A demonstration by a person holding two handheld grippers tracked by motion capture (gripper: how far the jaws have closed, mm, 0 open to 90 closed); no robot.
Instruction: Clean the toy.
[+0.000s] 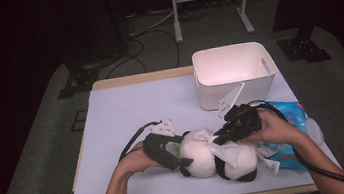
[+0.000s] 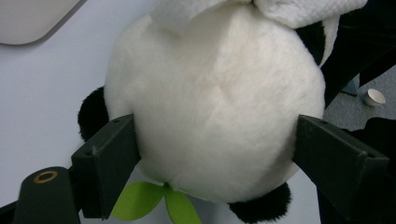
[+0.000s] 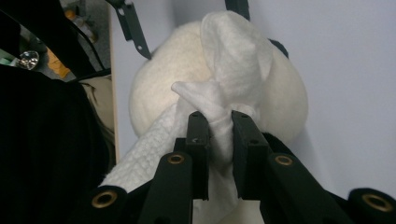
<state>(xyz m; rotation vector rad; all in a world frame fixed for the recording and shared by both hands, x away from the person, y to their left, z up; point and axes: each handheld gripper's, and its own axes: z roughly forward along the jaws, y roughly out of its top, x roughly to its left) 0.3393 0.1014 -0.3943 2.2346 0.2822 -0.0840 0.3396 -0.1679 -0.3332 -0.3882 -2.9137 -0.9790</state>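
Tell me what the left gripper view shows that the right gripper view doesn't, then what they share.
Left gripper view alone: two green felt leaves under the round white plush panda head, a black plush ear beside it, and the left claw with its jaws pressed on either side of the head.

Right gripper view alone: the right claw pinched shut on the knot of a white textured paper towel tied over the toy.

Both: the panda head, the towel, and the pale lilac table surface.
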